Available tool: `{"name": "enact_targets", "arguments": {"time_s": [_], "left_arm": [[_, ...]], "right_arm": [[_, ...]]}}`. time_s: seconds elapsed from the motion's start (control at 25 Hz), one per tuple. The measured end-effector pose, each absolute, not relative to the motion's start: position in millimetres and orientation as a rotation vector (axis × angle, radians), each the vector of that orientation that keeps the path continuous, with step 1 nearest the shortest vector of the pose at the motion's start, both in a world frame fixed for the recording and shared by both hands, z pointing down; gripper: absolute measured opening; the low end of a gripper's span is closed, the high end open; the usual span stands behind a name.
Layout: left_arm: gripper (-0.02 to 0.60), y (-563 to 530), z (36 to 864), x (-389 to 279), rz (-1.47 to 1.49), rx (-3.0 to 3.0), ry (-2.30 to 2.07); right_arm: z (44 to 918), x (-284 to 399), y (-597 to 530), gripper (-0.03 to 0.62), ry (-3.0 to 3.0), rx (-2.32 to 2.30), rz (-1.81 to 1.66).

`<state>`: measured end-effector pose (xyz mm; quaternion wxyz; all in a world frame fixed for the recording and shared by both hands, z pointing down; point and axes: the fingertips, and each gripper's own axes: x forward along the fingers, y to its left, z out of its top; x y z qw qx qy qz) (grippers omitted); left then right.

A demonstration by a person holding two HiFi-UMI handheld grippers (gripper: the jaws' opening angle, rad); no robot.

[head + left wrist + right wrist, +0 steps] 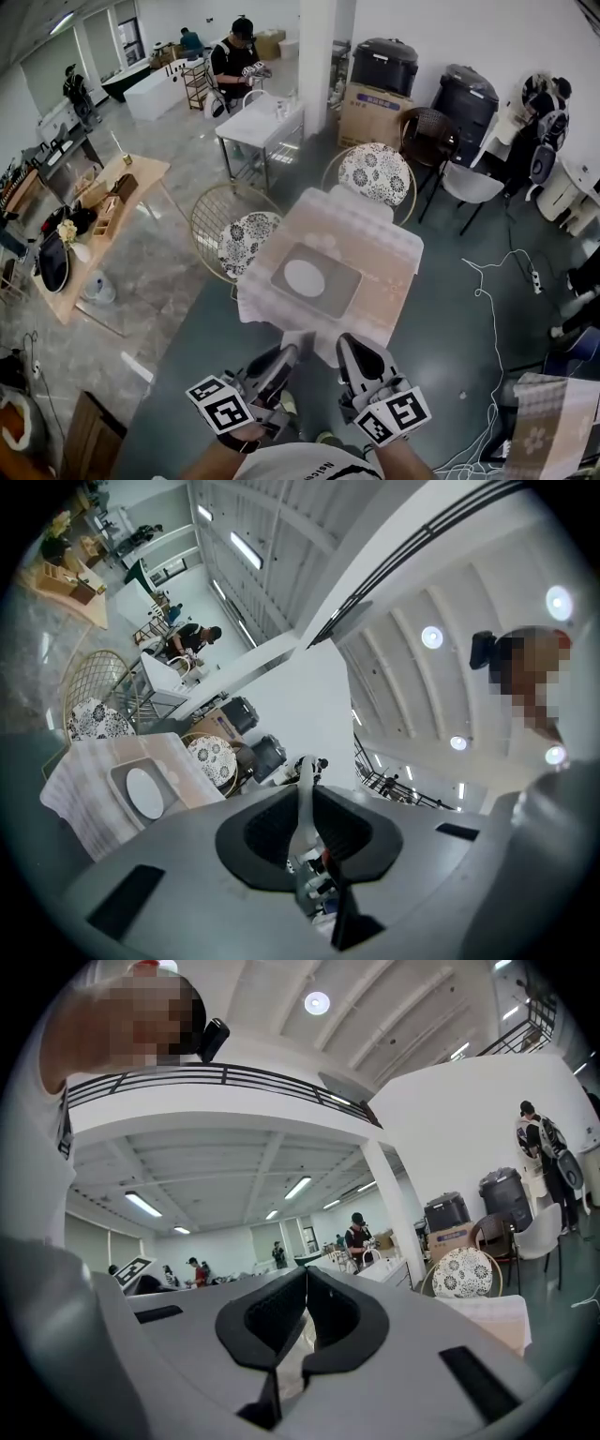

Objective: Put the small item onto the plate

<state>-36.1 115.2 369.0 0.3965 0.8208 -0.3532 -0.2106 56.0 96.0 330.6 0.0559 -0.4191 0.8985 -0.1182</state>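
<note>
- Up close, the left gripper view shows the black ribbed fingers (267,825) of the left gripper (284,359) clenched on a slim white small item (305,794). It stands upright between the pads and pokes out past their tips.
- What kind of item it is cannot be told from these views; only its narrow pale edge shows.
- Held that way, the small item is up in the air, touching neither plate nor desk.
- The right gripper (353,350) has its black fingers (272,1314) closed tip to tip, with nothing between them.
- Both grippers sit low in the head view, side by side and close to the person's body, near the near edge of the desk. Each has its cube with square black-and-white markers turned up towards the camera.
- Ahead of them stands a small square desk (380,246) draped in a pale pink-and-white cloth.
- A flat grey rectangular tray (339,292) lies on that cloth, and a white oval plate (305,277) rests on the tray, towards its left end.
- From the left gripper view, the plate lies low and to the left of the fingers, well apart from the item.
- Beyond the desk are two round gold wire chairs with black-and-white floral cushions, one at its left side (246,242) and one at its far side (375,172).
- White cables (487,291) trail over the dark floor to the right of the desk.
</note>
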Motion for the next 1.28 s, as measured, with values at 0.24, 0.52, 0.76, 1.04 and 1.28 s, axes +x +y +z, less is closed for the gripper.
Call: {"name": "enact_targets", "arguments": {"time_s": [0.24,0.52,0.76,1.04,1.28], "left_arm": [[0.050,75,394,-62,-0.466,2.066,-0.847],[0.051,40,409,-73,-0.449,2.042,-0.824],[0.051,5,431,-78,-0.405,2.016,-0.822],[0.049,-51,458,-74,-0.337,1.987,-0.841],[0.050,-103,479,-59,-0.279,1.976,-0.838]], "right_arm": [[344,28,56,0.014,2.701,-1.344,-0.376],[357,7,24,0.014,2.719,-1.368,-0.401],[374,0,-11,0.014,2.719,-1.378,-0.431],[397,2,-74,0.014,2.720,-1.381,-0.486],[418,12,-136,0.014,2.733,-1.381,-0.538]]}}
